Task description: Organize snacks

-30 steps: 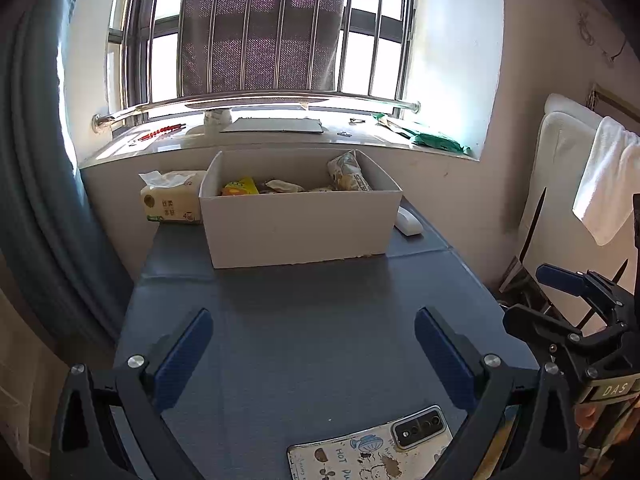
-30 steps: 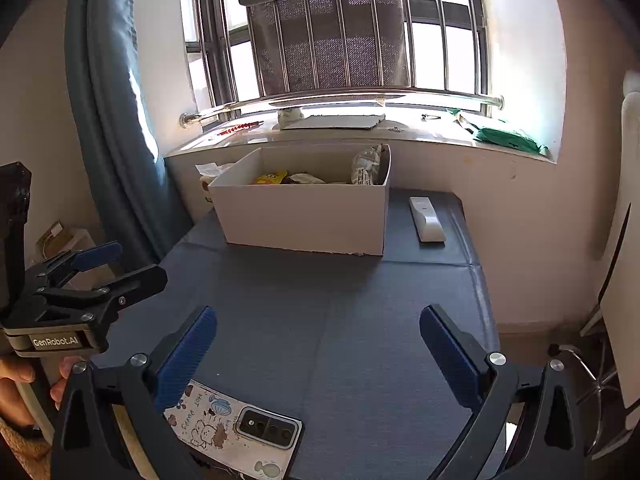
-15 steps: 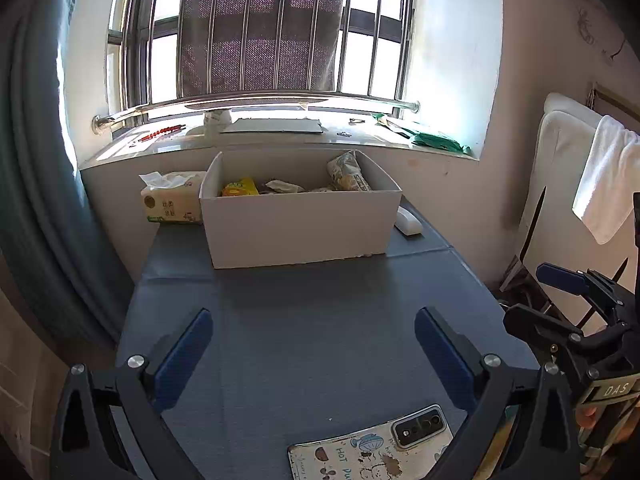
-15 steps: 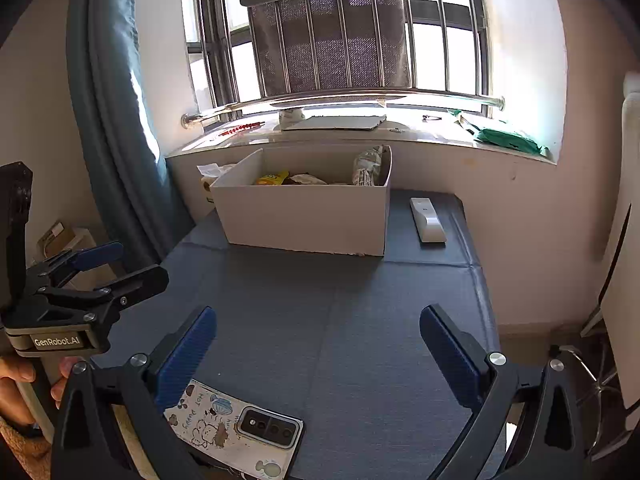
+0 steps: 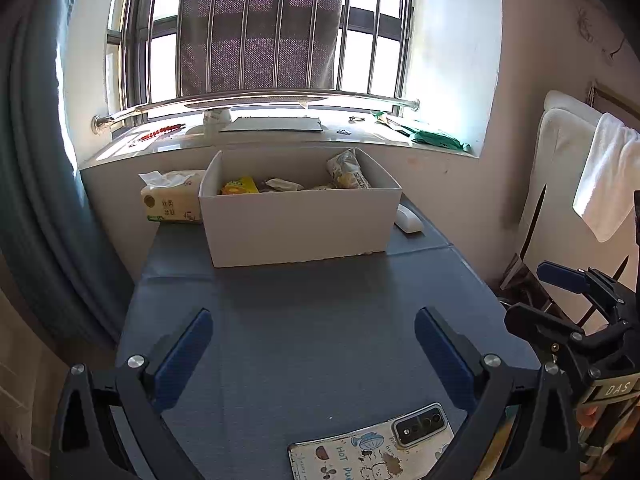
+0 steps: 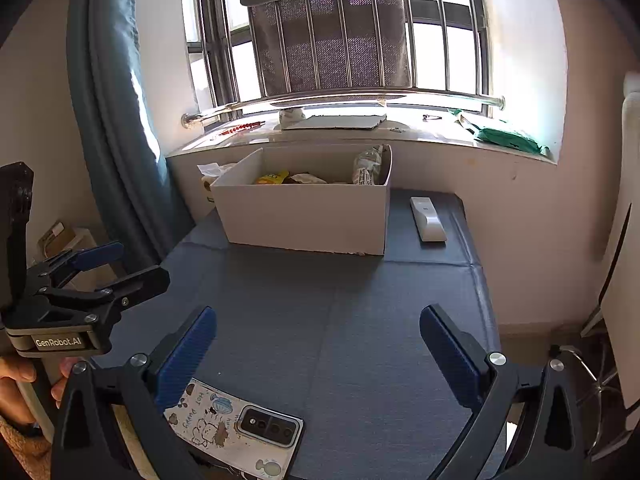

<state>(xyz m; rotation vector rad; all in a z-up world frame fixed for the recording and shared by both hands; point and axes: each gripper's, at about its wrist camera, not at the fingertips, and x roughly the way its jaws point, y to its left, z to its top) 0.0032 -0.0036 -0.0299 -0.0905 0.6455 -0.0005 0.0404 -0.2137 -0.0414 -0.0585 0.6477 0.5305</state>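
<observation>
A white cardboard box [image 5: 298, 226] [image 6: 304, 220] stands at the far end of the dark blue table [image 5: 312, 320] [image 6: 320, 300]. Inside lie a yellow snack packet [image 5: 239, 186] [image 6: 272, 178], a crumpled pale wrapper [image 5: 284, 184] [image 6: 308, 178] and an upright printed bag [image 5: 347, 170] [image 6: 368, 166] against the right wall. My left gripper [image 5: 312, 344] hovers over the near table, open and holding nothing. My right gripper [image 6: 318, 340] is likewise open and holding nothing, well short of the box. Each gripper shows at the side of the other's view [image 5: 560, 300] [image 6: 100, 268].
A phone in a cartoon case [image 5: 372, 444] [image 6: 236, 424] lies at the near table edge. A white remote [image 5: 408, 219] [image 6: 427, 218] rests right of the box, a tissue pack [image 5: 170, 200] left of it. A blue curtain [image 6: 116, 120] hangs left; a white towel [image 5: 604, 176] hangs right.
</observation>
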